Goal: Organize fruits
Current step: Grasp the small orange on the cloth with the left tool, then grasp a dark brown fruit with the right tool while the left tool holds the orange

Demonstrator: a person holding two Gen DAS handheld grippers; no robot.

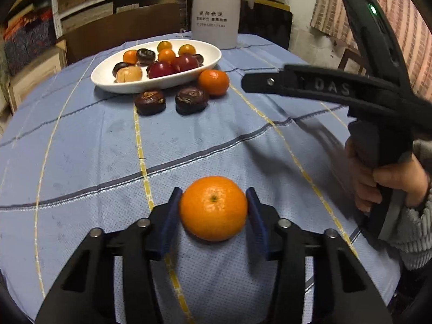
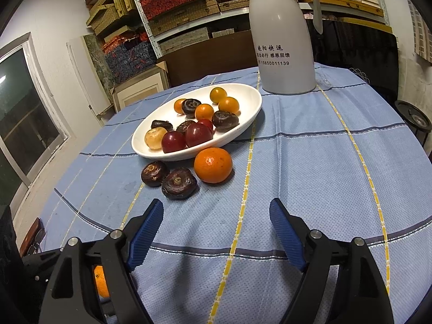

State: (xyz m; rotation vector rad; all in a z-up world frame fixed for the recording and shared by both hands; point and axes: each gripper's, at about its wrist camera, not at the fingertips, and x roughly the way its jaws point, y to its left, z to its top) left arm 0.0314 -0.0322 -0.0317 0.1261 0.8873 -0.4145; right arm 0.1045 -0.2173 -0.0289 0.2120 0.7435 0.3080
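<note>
The left gripper (image 1: 213, 210) clamps a round orange tangerine (image 1: 213, 208) between its blue pads; it rests on the blue checked tablecloth (image 1: 94, 148). The right gripper (image 2: 216, 232) hangs spread wide, holding nothing

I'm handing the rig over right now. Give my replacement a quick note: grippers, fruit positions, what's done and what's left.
Left gripper: blue pads on both sides of a near orange resting on the blue tablecloth; looks gripped, not lifted.
Right gripper: open, empty, above the cloth.
White dish: already holds small oranges, dark chestnuts, red fruits and one pale one.
Left outside, by the dish's front rim: a second orange and two chestnuts.
White jug stands behind the dish.
</note>
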